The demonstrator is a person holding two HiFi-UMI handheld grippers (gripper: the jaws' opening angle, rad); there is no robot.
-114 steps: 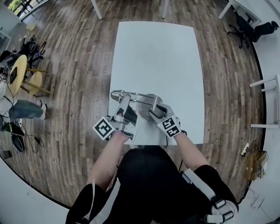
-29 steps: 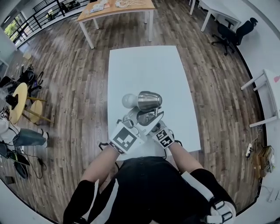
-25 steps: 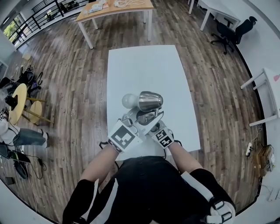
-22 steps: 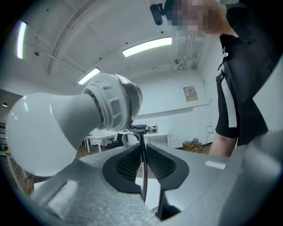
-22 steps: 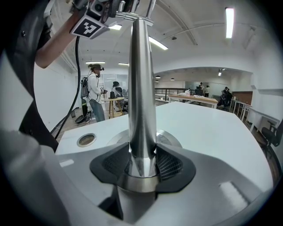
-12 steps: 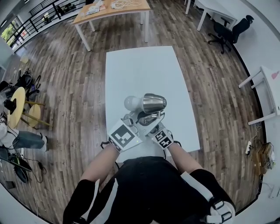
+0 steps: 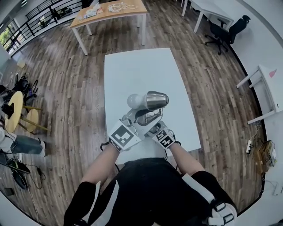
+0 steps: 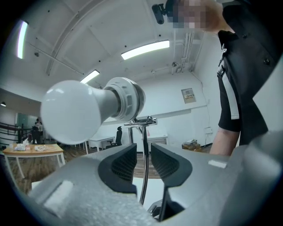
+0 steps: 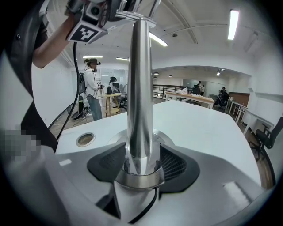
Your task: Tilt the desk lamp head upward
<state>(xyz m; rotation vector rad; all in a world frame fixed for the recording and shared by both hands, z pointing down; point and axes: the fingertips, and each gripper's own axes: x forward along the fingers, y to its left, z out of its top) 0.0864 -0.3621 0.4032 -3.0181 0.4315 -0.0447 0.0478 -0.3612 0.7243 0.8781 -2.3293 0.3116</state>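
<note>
The desk lamp stands near the front of the white table [image 7: 132, 70]. Its chrome head [image 7: 157, 100] is raised and lies about level, with the white bulb [image 7: 135, 100] pointing left. My left gripper [image 7: 132, 118] is under the head. In the left gripper view its jaws [image 8: 143, 161] are opening, and the lamp's thin rod [image 8: 144, 141] stands between the pads with a gap on each side, below the bulb [image 8: 70, 112]. My right gripper [image 7: 152, 126] is at the lamp's foot. Its jaws [image 9: 140, 165] are opening on either side of the chrome pole [image 9: 139, 88], just above the round base [image 9: 170, 142].
A round cable hole [image 9: 85, 139] is set in the tabletop beside the base. A wooden table [image 7: 110, 11] stands beyond the white one, with office chairs [image 7: 223, 28] and white desks to the right. A person [image 9: 92, 88] stands some way off on the left.
Since the earliest frame the lamp head has come up from low over the table to a raised, level pose. In the last second the head and both grippers have hardly shifted.
</note>
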